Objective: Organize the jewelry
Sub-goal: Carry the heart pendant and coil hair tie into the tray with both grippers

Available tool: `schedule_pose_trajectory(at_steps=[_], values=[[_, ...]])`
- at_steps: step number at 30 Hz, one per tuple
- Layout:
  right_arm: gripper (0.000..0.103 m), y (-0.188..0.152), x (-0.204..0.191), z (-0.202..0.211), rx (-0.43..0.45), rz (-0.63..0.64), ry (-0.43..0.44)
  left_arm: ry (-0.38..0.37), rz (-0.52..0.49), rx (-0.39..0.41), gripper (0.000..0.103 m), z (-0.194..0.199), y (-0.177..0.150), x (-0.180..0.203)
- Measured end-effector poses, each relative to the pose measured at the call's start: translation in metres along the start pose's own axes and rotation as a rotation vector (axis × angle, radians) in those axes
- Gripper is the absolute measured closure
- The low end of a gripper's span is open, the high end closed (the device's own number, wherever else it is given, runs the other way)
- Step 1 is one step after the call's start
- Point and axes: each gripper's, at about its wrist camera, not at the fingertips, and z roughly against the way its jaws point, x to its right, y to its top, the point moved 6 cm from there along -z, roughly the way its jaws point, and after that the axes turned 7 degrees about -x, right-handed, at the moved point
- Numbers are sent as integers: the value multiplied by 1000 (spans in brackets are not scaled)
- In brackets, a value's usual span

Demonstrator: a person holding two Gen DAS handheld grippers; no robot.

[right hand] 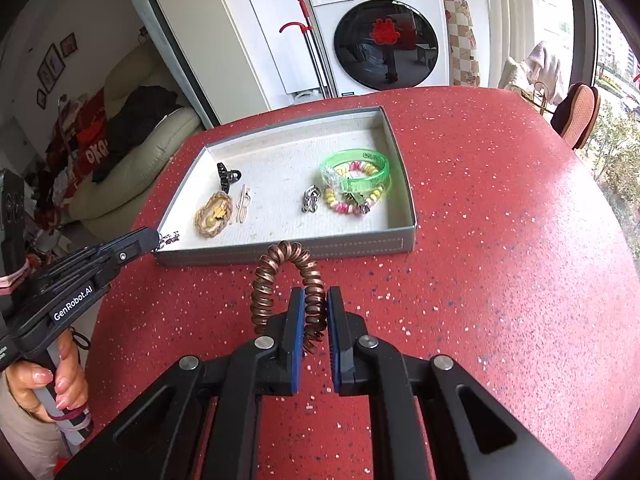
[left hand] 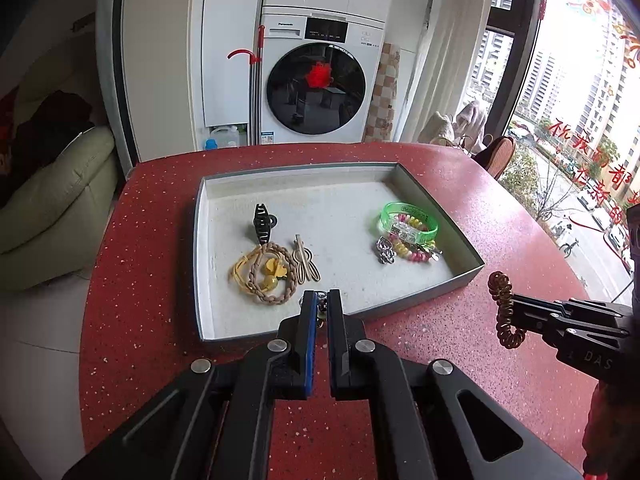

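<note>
A grey tray [left hand: 436, 292] [right hand: 280, 250] sits on the red table. In it lie a black hair claw [left hand: 262, 222], a braided and yellow hair tie bundle [left hand: 266, 274], a beige clip [left hand: 305, 260], a green bangle [left hand: 408, 222], a bead bracelet [left hand: 412, 250] and a silver charm [left hand: 385, 251]. My left gripper [left hand: 321, 300] is shut on a small metal chain piece [right hand: 169, 238] over the tray's near rim. My right gripper [right hand: 314, 300] is shut on a brown spiral hair tie [right hand: 286, 276] [left hand: 505, 310], held above the table right of the tray.
A washing machine [left hand: 316, 80] stands beyond the table. A pale sofa [left hand: 56, 200] is to the left. A window and a chair [left hand: 500, 156] are to the right. The table edge curves at the left [left hand: 86, 320].
</note>
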Motion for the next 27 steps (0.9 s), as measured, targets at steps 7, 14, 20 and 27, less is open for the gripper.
schedule_pose_trajectory(at_steps=[7,14,20,27], values=[[91,45,-4,-16,10,-3,13,18,32,15,80,-18,34,-8],[91,69,-5,-42,-11,9,-5,60,61,-4,80,-46,44,-14],[91,79,4,-66,-57,-11,-12,84,83,-41,80,-68,40,-22],[91,84,9,-96,-111,-27,-32,114,62,-48,80,-87,46,-19]])
